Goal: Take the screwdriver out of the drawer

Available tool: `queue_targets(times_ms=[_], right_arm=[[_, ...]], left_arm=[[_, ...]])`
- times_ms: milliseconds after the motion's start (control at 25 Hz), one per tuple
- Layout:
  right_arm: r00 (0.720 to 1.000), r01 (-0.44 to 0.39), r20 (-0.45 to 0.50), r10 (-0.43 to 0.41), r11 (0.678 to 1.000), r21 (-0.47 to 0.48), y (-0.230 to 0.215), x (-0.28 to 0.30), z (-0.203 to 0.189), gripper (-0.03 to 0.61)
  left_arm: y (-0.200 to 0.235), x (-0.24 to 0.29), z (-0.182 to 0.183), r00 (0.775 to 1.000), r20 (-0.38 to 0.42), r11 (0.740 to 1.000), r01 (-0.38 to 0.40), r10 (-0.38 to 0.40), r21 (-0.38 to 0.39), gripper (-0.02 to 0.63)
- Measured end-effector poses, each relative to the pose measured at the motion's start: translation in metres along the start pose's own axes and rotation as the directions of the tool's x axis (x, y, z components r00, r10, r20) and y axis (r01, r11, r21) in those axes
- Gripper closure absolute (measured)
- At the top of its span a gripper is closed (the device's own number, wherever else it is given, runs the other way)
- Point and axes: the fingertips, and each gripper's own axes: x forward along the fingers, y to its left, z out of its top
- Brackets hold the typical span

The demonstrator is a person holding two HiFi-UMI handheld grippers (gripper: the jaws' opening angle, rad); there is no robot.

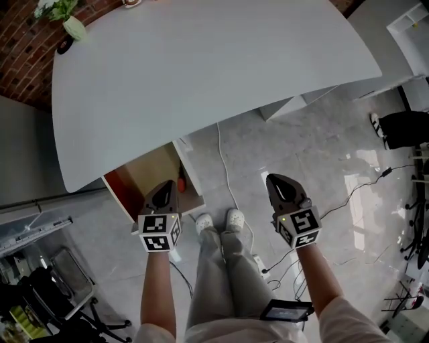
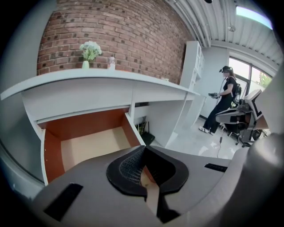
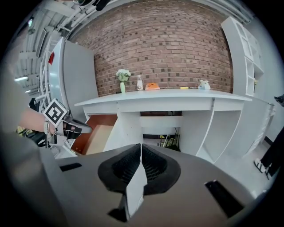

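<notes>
Under the white desk (image 1: 201,67) an open drawer (image 1: 144,177) shows orange-brown walls and a pale floor. No screwdriver is visible in the part of the drawer (image 2: 88,142) that shows. My left gripper (image 1: 169,185) is shut and empty, hanging just in front of the drawer's near right corner. The left gripper (image 2: 143,150) points toward the drawer's front. My right gripper (image 1: 272,178) is also shut and empty, over the floor to the right of my feet. From the right gripper (image 3: 140,147) the drawer (image 3: 95,131) and the left gripper's marker cube (image 3: 55,112) lie to the left.
A vase of white flowers (image 1: 67,20) stands on the desk's far left. Cables (image 1: 224,167) and a power strip (image 1: 258,262) lie on the floor between the grippers. A black chair (image 1: 402,127) is at right. Another person (image 2: 224,99) stands far off.
</notes>
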Motion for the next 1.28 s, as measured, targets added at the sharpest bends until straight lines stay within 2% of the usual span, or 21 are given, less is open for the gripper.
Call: queue_targets(times_ms=[200, 320, 480, 680, 880, 960, 1040, 1280], right_arm=[[1.0, -0.013, 0.011, 0.013, 1.0, -0.009, 0.003, 0.018, -0.019, 0.557], [0.999, -0.03, -0.016, 0.029, 0.999, -0.027, 0.005, 0.03, -0.035, 0.557], [0.998, -0.032, -0.063, 0.03, 0.999, -0.022, 0.001, 0.052, -0.054, 0.557], [0.989, 0.006, -0.151, 0.001, 0.999, 0.05, -0.021, 0.077, -0.08, 0.557], [0.97, 0.077, -0.238, -0.043, 0.988, 0.134, -0.046, 0.101, -0.11, 0.557], [0.957, 0.107, -0.284, -0.059, 0.982, 0.155, -0.053, 0.105, -0.124, 0.557], [0.947, 0.125, -0.315, -0.068, 0.978, 0.165, -0.057, 0.107, -0.136, 0.557], [0.944, 0.116, -0.325, -0.058, 0.98, 0.162, -0.057, 0.118, -0.145, 0.557]], left_arm=[[-0.001, 0.032, -0.031, 0.994, -0.095, 0.998, 0.048, -0.052, -0.042, 0.601], [-0.001, 0.049, -0.044, 0.985, -0.154, 0.996, 0.081, -0.084, -0.023, 0.601], [0.01, 0.071, -0.059, 0.969, -0.241, 0.998, 0.061, -0.064, -0.018, 0.601], [0.022, 0.095, -0.084, 0.933, -0.359, 0.999, 0.019, -0.028, -0.028, 0.601], [0.031, 0.109, -0.1, 0.906, -0.422, 0.996, -0.006, -0.034, -0.094, 0.593], [0.031, 0.113, -0.104, 0.899, -0.435, 0.995, 0.005, -0.046, -0.097, 0.53], [0.028, 0.118, -0.109, 0.888, -0.456, 0.995, 0.028, -0.067, -0.092, 0.5], [0.028, 0.135, -0.123, 0.855, -0.512, 0.996, 0.057, -0.083, -0.066, 0.495]])
